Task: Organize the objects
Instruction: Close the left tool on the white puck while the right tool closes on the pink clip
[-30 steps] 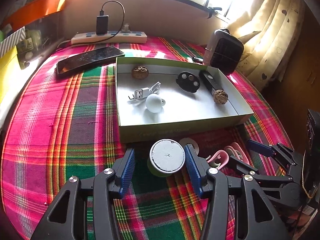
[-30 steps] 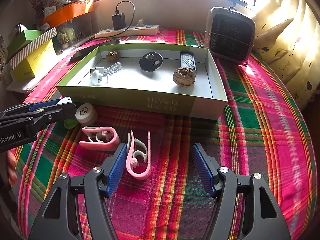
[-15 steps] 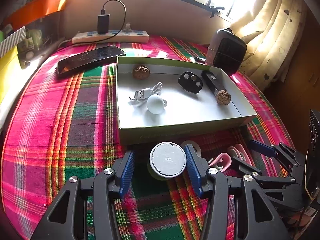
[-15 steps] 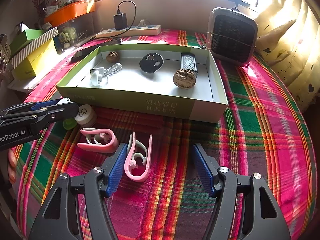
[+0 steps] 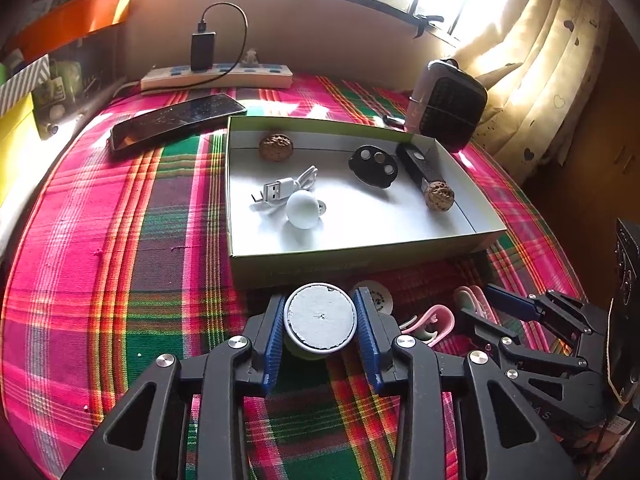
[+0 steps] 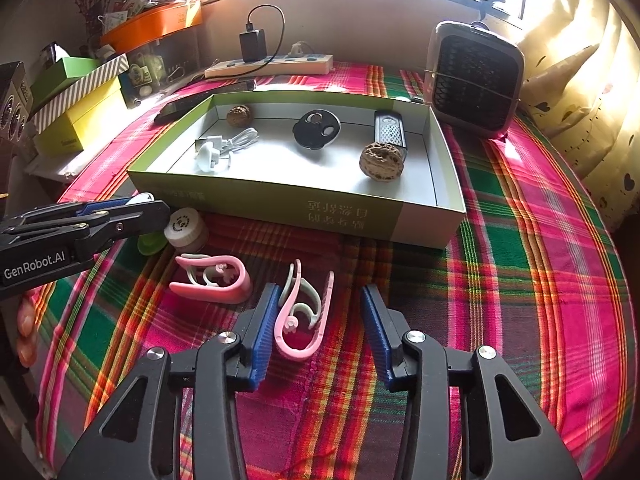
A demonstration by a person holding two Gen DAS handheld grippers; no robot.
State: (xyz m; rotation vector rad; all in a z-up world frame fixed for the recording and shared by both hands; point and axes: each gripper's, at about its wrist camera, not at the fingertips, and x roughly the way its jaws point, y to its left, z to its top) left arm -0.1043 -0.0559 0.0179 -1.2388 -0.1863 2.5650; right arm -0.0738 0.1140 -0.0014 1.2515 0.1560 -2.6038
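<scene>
Left gripper closing, blue pads against a round white-topped container, open box at twelve o'clock, pink clips at three o'clock, right gripper beyond them, on plaid cloth.

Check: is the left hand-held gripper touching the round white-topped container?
Touching. The left wrist view shows both blue pads of the left hand-held gripper against the round white-topped container as the jaws close.

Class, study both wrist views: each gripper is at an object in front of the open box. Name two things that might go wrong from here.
1. The left gripper is closing on the round grey-topped jar; a second small jar stands close beside it and may get knocked.
2. The right gripper is closing around a pink clip lying off-centre, against the left pad; it may twist or slip out.
</scene>
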